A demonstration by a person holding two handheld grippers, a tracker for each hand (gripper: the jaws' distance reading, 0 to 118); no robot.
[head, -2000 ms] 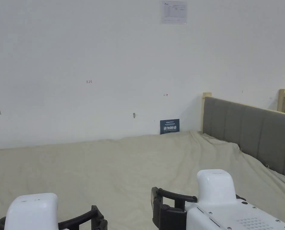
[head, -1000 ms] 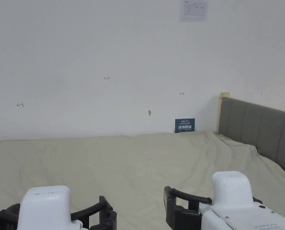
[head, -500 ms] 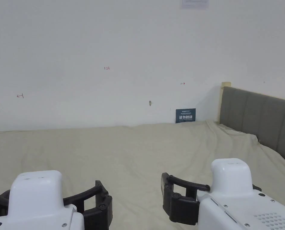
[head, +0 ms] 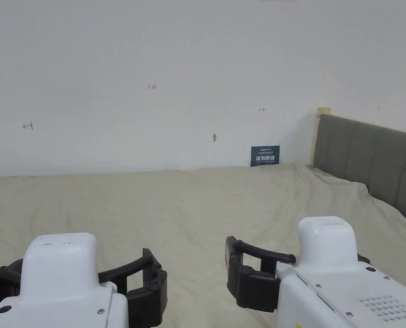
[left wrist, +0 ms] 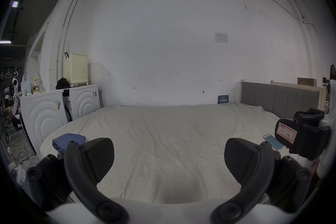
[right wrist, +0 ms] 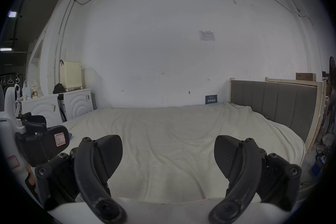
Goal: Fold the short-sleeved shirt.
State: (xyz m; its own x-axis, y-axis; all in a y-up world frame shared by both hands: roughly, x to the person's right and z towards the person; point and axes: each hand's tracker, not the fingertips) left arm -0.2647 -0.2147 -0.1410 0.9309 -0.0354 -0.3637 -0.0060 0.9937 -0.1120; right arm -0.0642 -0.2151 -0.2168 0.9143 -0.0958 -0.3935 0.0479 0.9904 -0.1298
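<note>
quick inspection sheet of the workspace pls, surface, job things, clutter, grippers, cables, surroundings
surface: bed under a wrinkled cream sheet.
job's things: blue cloth bunched at the bed's left edge; cannot tell if it is the shirt.
clutter: phone lying on the sheet at the right.
grippers: left gripper open and empty above the sheet; right gripper the same.
cables: yellow cords tangled on the floor at left; conduit up the wall.
surroundings: white wall, grey headboard, two white cabinets with a cream basket on top.
</note>
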